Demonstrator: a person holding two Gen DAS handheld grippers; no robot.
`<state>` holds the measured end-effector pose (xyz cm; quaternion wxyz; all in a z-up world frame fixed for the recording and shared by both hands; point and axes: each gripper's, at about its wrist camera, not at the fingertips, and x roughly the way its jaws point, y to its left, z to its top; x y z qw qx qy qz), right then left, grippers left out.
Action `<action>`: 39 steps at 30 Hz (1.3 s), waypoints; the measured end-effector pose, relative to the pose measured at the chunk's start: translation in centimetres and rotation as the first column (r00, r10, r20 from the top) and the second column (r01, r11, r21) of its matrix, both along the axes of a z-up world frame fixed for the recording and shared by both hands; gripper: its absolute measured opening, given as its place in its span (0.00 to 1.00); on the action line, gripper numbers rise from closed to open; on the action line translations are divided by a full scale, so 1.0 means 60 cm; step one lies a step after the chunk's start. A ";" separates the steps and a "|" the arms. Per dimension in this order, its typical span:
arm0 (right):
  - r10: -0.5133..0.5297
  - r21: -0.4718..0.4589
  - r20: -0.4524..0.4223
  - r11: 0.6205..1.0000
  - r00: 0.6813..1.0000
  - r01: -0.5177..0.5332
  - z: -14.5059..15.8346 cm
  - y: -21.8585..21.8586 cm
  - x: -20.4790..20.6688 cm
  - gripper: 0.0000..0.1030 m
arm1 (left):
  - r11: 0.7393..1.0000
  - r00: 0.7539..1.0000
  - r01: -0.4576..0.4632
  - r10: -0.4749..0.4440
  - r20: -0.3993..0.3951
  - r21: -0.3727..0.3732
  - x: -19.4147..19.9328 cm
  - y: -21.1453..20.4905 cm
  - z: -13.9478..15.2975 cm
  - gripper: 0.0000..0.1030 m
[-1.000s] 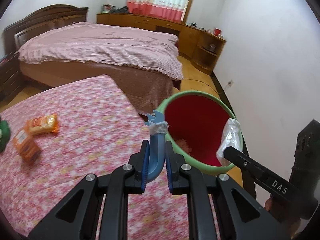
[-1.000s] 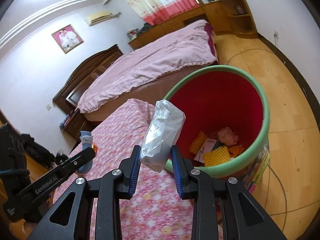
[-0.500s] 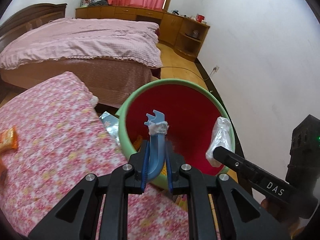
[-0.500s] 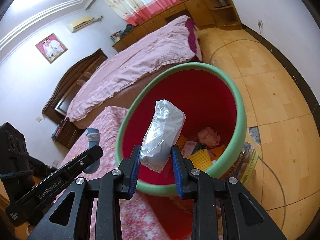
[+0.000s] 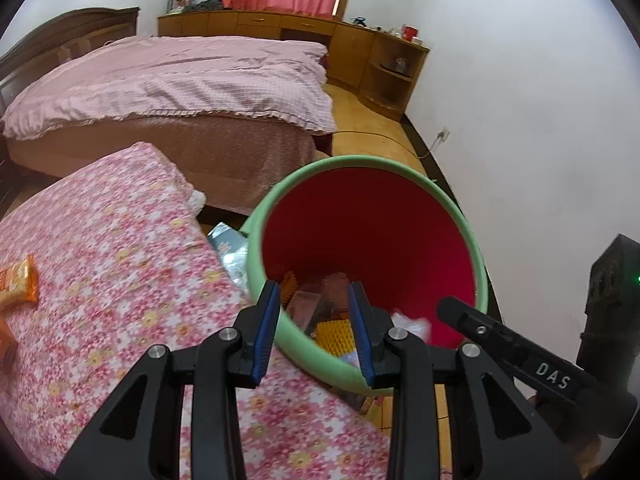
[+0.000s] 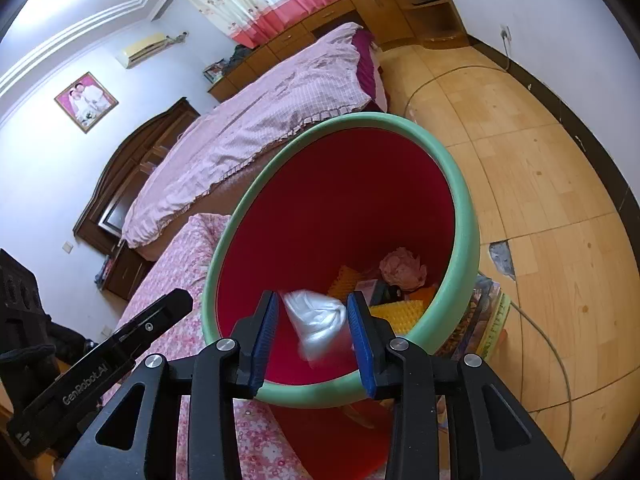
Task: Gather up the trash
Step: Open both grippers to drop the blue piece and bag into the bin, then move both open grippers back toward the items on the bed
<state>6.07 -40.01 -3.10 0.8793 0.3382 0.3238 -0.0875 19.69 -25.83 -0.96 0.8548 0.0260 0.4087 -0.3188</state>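
A red bin with a green rim (image 5: 478,256) (image 6: 466,216) stands beside the flowered table and holds several pieces of trash (image 5: 334,332). My left gripper (image 5: 314,330) is open and empty over the bin's near rim. My right gripper (image 6: 314,336) is open over the bin; a crumpled clear plastic bag (image 6: 318,320) is blurred between its fingers, falling free into the bin. The same bag shows in the left wrist view (image 5: 410,322) inside the bin. The right gripper also shows in the left wrist view (image 5: 536,368).
The pink flowered tablecloth (image 5: 100,264) carries orange snack packets (image 5: 16,284) at the far left. A silvery wrapper (image 5: 230,246) lies between table and bin. A bed (image 5: 180,92) stands behind. Books (image 6: 484,320) are stacked by the bin on the wooden floor.
Both grippers have opened over the bin. The blue piece has left the left gripper and is out of sight. The plastic bag has left the right gripper and is dropping.
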 end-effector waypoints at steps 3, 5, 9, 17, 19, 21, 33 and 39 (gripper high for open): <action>-0.001 -0.010 0.007 1.000 1.000 0.001 0.007 0.005 -0.002 0.41 | 0.999 0.999 -0.034 0.034 0.001 -0.007 0.002 0.019 0.002 0.34; -0.003 -0.021 0.014 1.000 1.000 0.003 0.012 0.009 -0.005 0.44 | 0.998 0.998 -0.057 0.057 0.000 -0.010 0.003 0.035 0.004 0.34; 0.008 -0.019 0.019 1.000 1.000 -0.008 0.018 0.018 -0.005 0.47 | 0.994 0.994 -0.106 0.106 0.002 -0.012 0.006 0.070 0.009 0.34; 0.026 -0.035 0.033 0.999 0.999 -0.025 0.031 0.040 -0.007 0.60 | 0.979 0.978 -0.205 0.205 0.036 0.016 0.010 0.148 0.020 0.36; 0.029 -0.043 0.036 0.999 0.999 -0.028 0.036 0.046 -0.006 0.60 | 0.971 0.971 -0.237 0.236 0.048 0.025 0.013 0.170 0.022 0.42; 0.032 -0.057 0.034 0.998 0.999 -0.030 0.040 0.054 -0.003 0.60 | 0.963 0.962 -0.269 0.267 0.058 0.031 0.018 0.191 0.024 0.47; 0.089 -0.078 0.024 0.993 0.996 -0.087 0.044 0.107 0.020 0.73 | 0.904 0.907 -0.419 0.412 0.085 0.086 0.055 0.327 0.026 0.60; 0.119 -0.095 0.002 0.988 0.993 -0.118 0.041 0.135 0.037 0.73 | 0.857 0.875 -0.485 0.471 0.114 0.177 0.086 0.373 0.009 0.65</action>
